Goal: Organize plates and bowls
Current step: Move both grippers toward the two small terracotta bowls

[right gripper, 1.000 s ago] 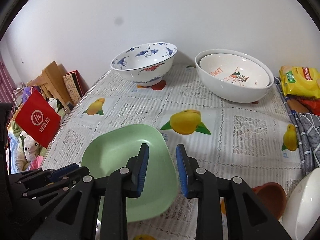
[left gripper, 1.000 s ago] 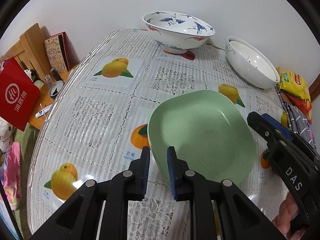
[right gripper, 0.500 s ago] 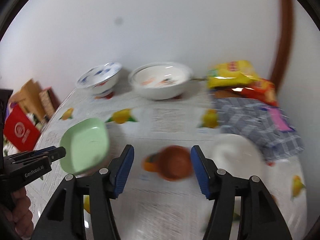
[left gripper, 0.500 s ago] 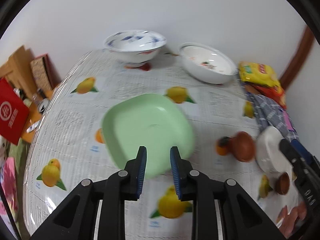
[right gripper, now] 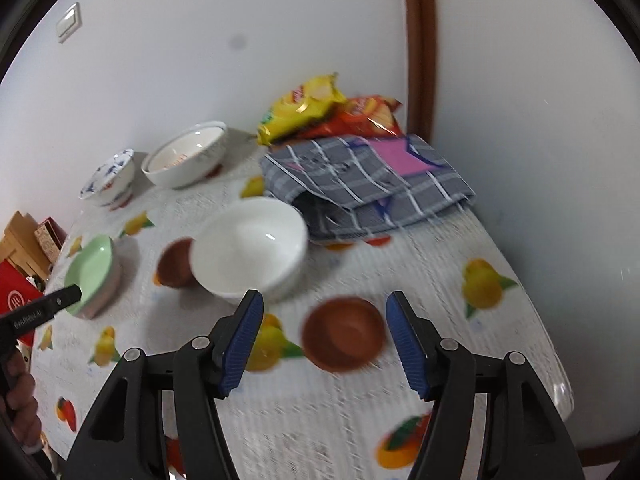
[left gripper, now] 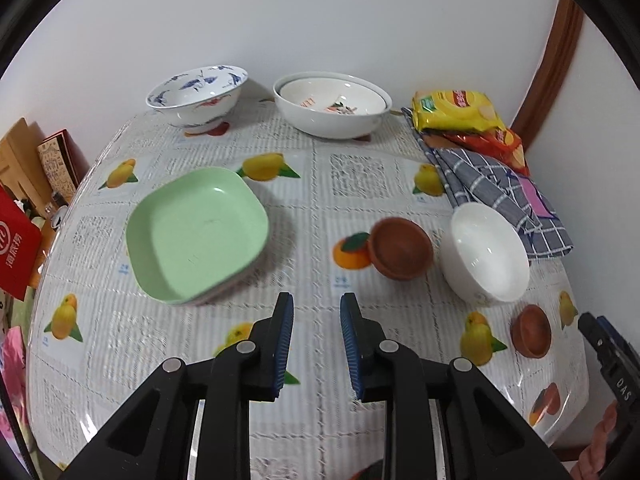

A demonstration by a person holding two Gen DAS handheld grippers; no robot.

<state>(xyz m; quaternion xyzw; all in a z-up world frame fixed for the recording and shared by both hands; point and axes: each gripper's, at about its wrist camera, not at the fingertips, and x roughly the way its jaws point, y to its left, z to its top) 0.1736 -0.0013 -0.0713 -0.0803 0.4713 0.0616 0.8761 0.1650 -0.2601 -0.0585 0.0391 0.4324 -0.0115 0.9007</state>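
Left wrist view: the left tool (left gripper: 316,316) hangs over the worktop (left gripper: 360,168) with its jaws a narrow gap apart and nothing between them. The green plate (left gripper: 196,232) lies on the cloth ahead and to the left, apart from the tool. Six dishes are countable here: that plate, the blue-patterned bowl (left gripper: 196,96) and a large white bowl (left gripper: 332,114) at the far edge by the wall, with a second bowl's rim nested inside the large one, a plain white bowl (left gripper: 486,254), and two brown bowls, one (left gripper: 402,248) just beside the white bowl and a smaller-looking one (left gripper: 530,330) near the right edge. Snack bags (left gripper: 456,112) and a checked cloth (left gripper: 496,188) lie at the right. The right tool (left gripper: 612,364) shows at the frame edge.

Right wrist view: the right tool (right gripper: 324,328) has just been opening; its jaws stand wide, empty, with one brown bowl (right gripper: 344,334) on the worktop seen between them, untouched. Only this view shows a wall switch (right gripper: 69,22). The plate (right gripper: 90,270) here seems to sit on another dish, which the left view barely shows.
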